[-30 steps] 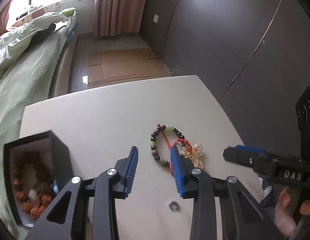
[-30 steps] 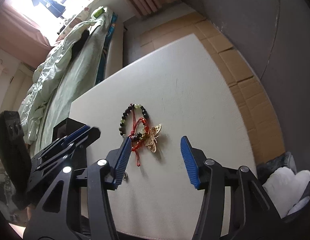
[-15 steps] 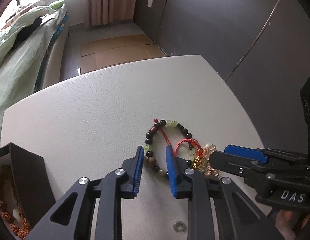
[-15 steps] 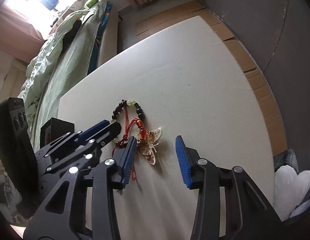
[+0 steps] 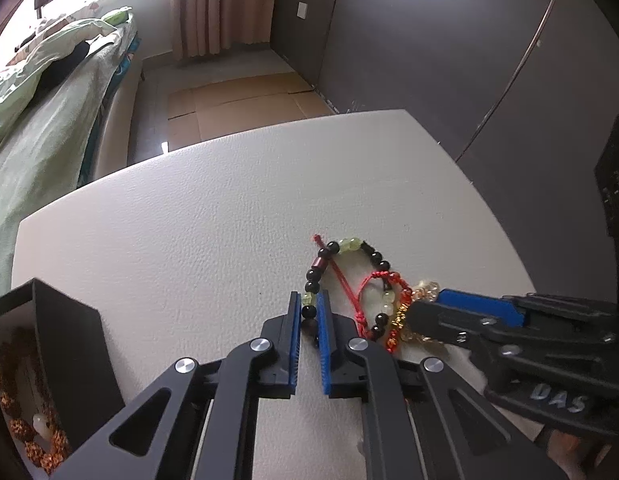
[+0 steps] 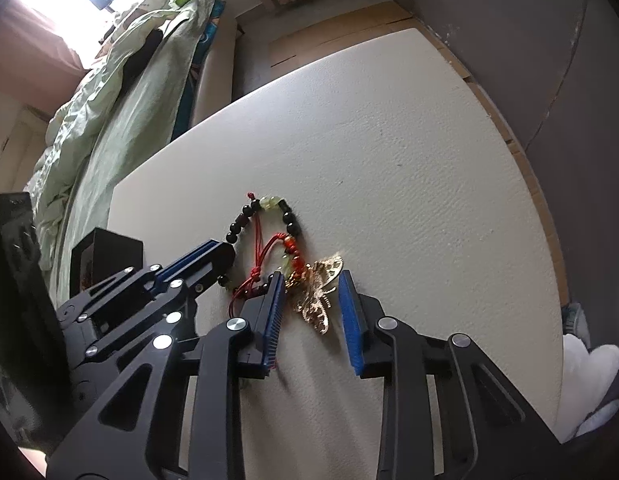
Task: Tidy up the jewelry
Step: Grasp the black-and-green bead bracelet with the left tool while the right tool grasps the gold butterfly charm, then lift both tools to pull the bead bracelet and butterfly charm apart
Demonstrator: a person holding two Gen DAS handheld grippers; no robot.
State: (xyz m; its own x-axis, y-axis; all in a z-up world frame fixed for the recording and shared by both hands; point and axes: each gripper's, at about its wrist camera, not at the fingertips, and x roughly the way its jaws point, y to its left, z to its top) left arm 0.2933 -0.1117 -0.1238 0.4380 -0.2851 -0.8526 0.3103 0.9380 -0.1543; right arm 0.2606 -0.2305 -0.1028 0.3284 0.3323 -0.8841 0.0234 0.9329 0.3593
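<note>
A bead bracelet (image 5: 341, 256) of black and pale green beads with a red cord lies on the white table (image 5: 189, 220), tangled with a gold butterfly brooch (image 6: 319, 292). My left gripper (image 5: 308, 309) is shut on the near side of the bracelet, a dark bead between its blue pads. It also shows in the right wrist view (image 6: 213, 254). My right gripper (image 6: 313, 286) is open, its jaws either side of the brooch; it enters the left wrist view from the right (image 5: 477, 312).
A black jewelry box (image 5: 49, 364) with brown beaded pieces inside stands at the table's near left; it also shows in the right wrist view (image 6: 105, 256). A bed with green bedding (image 5: 37, 100) lies left. Dark wardrobe panels (image 5: 449, 40) stand right. Cardboard covers the floor beyond.
My left gripper moved forward and closed from wide open onto the bracelet's near beads. My right gripper advanced until its open jaws straddle the brooch.
</note>
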